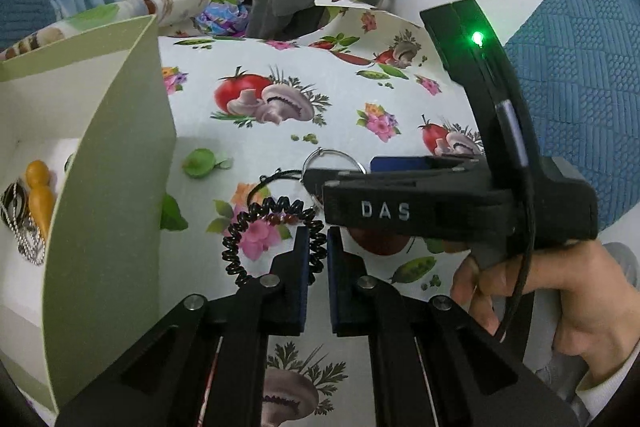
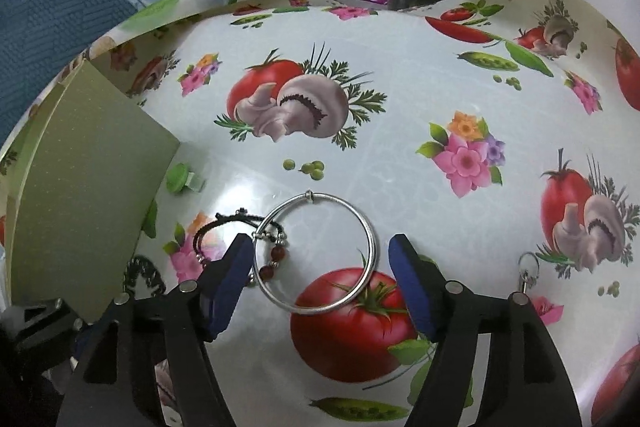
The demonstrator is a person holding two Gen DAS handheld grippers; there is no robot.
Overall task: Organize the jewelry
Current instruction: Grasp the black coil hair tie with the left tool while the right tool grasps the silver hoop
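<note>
On the side of the right gripper [image 1: 394, 183], seen from the left wrist cam, you can read "DAS" in raised white letters, with a green light glowing further up its black body at about 1 o'clock. That's the only writing I can make out anywhere.

From the right wrist cam, the silver bangle [image 2: 316, 253] lies flat on the veggie-and-flower tablecloth [image 2: 400, 107], right between the right gripper's [image 2: 322, 269] blue pads [image 2: 230, 283]. Those tongs stand wide apart, one pad at 9 o'clock of the bangle and one at 3, neither pressing on it as far as I can tell. A black cord bracelet with red beads [image 2: 240, 235] sits at the bangle's 9 o'clock and overlaps its rim. A small keyring [image 2: 528, 267] lies well off at 3 o'clock.

The left gripper [image 1: 318, 247] has its tongs nearly together, only a thin gap, nothing clamped. A black spiral hair tie [image 1: 256, 239] lies on the cloth just at 10 o'clock of its tips, partly behind the left pad.

At 9 o'clock stands a pale green box [image 1: 108, 147] with a ball chain [image 1: 28, 243] and an orange wooden piece [image 1: 40, 195] inside. A hand [image 1: 532, 291] holds the right gripper's handle.
</note>
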